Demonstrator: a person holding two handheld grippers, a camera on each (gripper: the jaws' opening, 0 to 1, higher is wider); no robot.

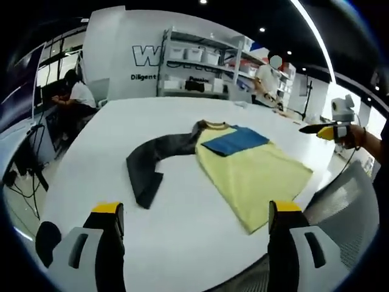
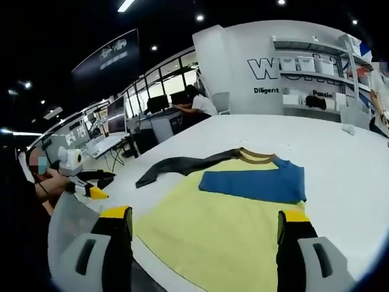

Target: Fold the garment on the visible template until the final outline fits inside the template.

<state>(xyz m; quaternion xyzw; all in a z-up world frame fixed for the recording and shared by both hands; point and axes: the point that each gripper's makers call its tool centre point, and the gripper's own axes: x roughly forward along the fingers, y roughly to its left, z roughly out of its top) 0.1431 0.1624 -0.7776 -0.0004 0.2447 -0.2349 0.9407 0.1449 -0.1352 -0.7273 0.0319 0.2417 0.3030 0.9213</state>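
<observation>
Both hand-held grippers, left (image 1: 194,222) and right (image 2: 205,228), hover wide open; shirt (image 1: 255,170) lies at 12 o'clock on the counter (image 1: 182,225), probably awaiting folding.

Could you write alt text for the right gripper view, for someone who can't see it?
A yellow shirt with a blue sleeve folded across its chest and a dark grey sleeve stretched outward lies flat on a white table. The right gripper hovers open above its near edge, and the left gripper comes in at the left.
</observation>
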